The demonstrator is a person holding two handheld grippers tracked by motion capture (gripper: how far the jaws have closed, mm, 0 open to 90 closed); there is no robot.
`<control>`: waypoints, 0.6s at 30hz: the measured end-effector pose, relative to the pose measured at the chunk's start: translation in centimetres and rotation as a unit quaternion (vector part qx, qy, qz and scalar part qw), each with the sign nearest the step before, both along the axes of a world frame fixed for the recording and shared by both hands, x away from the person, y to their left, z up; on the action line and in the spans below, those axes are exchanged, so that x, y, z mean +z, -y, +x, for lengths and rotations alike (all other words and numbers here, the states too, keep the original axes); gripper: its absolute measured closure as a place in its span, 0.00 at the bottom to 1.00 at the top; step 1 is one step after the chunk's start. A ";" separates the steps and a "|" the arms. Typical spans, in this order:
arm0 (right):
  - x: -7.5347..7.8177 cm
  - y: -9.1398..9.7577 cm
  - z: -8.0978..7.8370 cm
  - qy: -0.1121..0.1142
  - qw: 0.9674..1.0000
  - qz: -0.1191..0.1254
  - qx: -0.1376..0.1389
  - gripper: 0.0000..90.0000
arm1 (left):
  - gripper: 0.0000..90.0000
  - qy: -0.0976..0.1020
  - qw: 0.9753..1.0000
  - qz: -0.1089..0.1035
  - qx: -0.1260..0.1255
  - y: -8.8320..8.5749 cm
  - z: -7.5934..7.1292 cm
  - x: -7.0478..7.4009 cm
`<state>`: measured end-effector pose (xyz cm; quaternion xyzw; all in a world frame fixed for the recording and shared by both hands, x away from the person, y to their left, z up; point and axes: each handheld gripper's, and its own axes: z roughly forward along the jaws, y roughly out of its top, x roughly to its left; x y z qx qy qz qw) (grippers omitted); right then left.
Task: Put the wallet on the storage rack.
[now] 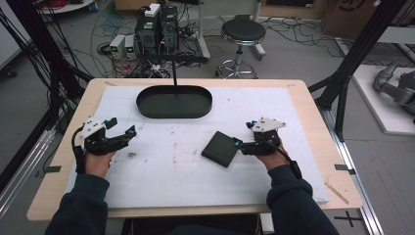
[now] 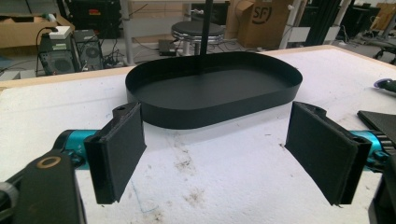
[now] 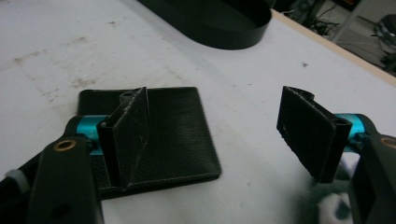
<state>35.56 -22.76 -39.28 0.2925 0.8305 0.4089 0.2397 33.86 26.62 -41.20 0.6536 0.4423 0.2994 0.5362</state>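
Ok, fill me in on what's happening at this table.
A person holds a gripper in each hand over a white mat. The right gripper, open, sits at the edge of a black wallet lying flat. The left gripper, open and holding nothing, points towards an oval black tray farther back.

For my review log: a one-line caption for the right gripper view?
Open right gripper low over a flat black leather wallet on the white table.

High view: overhead, looking forward and down across the table (image 1: 303, 98); left gripper view: low, close, facing the black tray (image 2: 215, 88) (shared with overhead); right gripper view: close above the wallet (image 3: 177, 135).
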 end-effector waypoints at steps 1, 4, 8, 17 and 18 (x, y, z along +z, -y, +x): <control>-0.2 -0.3 0.0 -0.003 1.000 -0.002 0.004 0.29 | 0.22 0.000 1.000 -0.001 0.000 0.0 0.0 0.0; -0.7 -1.1 -0.1 -0.015 1.000 -0.008 0.019 0.33 | 0.22 -0.001 1.000 -0.001 0.002 -0.1 0.0 0.0; -1.4 -1.8 0.1 -0.032 0.999 -0.010 0.038 0.36 | 0.22 0.000 1.000 -0.001 0.005 -0.2 0.0 0.0; -4.4 -6.5 -0.9 -0.064 0.986 -0.087 0.130 0.33 | 0.22 -0.003 1.000 -0.001 0.009 -0.4 0.0 -0.1; -4.6 -7.0 -1.0 -0.060 0.985 -0.099 0.132 0.30 | 0.22 -0.004 1.000 -0.001 0.009 -0.4 0.0 -0.1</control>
